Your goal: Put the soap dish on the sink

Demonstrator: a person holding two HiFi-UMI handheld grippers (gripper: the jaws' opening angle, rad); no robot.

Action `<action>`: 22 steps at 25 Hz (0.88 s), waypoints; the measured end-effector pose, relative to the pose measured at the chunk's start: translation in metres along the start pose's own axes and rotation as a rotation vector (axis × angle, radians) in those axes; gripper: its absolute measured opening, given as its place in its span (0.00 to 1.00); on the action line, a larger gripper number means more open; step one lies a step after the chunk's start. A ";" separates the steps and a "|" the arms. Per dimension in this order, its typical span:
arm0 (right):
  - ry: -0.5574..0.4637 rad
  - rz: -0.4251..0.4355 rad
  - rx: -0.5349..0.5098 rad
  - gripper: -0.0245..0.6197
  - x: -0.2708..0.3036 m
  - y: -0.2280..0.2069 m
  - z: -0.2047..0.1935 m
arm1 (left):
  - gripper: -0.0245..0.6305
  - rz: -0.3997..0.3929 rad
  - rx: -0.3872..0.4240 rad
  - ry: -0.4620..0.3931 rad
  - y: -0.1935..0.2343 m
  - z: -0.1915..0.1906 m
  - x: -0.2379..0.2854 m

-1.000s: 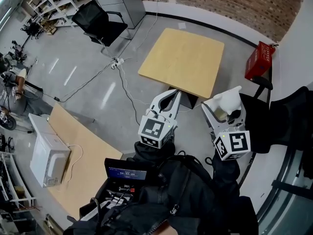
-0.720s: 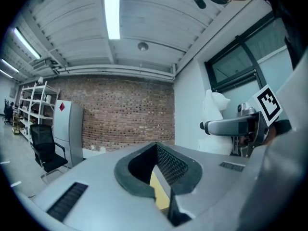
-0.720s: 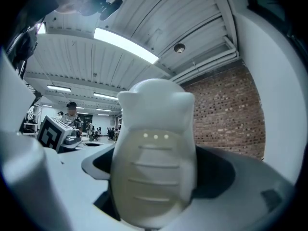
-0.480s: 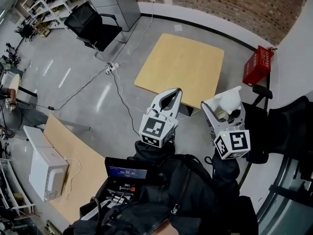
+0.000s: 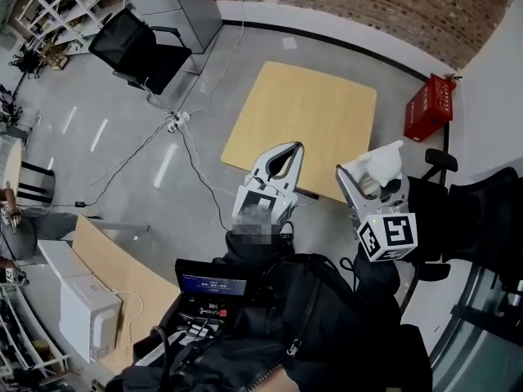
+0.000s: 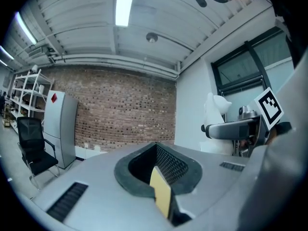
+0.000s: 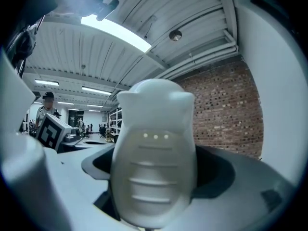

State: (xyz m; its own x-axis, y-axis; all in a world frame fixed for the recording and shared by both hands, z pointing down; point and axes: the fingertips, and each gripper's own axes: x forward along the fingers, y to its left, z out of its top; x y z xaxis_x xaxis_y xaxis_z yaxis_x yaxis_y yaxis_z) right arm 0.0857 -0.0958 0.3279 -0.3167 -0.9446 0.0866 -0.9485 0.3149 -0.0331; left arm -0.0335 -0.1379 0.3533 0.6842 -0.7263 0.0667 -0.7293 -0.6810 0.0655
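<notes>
Workshop, mid-task: a person stands on the concrete floor (image 5: pixel 73 88) w/ hand-held tongs in each hand. The right tongs (image 5: pixel 365 184) are pinching a white soap dish (image 5: pixel 379 167). It sticks up out of the jaws, ribbed face toward that pair's own camera, and is held in the air, resting on nothing. The left tongs (image 5: pixel 280 162) are pressed together w/ nothing between them, just beside the right pair and about level w/ it.

Ahead and below are a bare wooden table (image 5: pixel 306 104), a red box (image 5: pixel 429 104) against the wall and an office chair (image 5: pixel 131 47) at far left. No sink shows in any view, so this looks like the carry stage, w/ the set-down some way off.

Risks, as judged from here:
- The dish is smooth, rounded & seems gripped near its base, so it could twist or slide out if the squeeze eases on the way.
- A drop onto the hard floor could crack it.
- A power strip (image 5: pixel 175 122) lies loose on the floor off the table's left corner, a trip hazard for anyone watching the tongs rather than their feet.
</notes>
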 end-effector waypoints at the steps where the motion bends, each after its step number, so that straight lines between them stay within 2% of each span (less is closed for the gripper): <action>1: 0.002 -0.007 0.000 0.80 0.006 -0.001 0.000 | 0.04 -0.006 -0.004 0.002 0.006 -0.001 0.005; 8: 0.035 -0.035 0.008 0.80 0.035 -0.015 -0.007 | 0.04 -0.044 -0.024 0.026 0.026 -0.006 0.037; 13: 0.085 -0.048 0.029 0.80 0.046 -0.028 -0.025 | 0.04 -0.057 -0.042 0.075 0.028 -0.023 0.050; 22: 0.142 0.031 0.034 0.80 0.063 -0.034 -0.045 | 0.04 -0.008 -0.035 0.116 0.030 -0.036 0.061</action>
State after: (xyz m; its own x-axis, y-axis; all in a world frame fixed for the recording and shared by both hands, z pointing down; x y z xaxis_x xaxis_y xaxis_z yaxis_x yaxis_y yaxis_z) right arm 0.0983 -0.1619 0.3793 -0.3452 -0.9110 0.2255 -0.9385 0.3379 -0.0713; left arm -0.0141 -0.1993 0.3951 0.6870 -0.7040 0.1802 -0.7248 -0.6815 0.1008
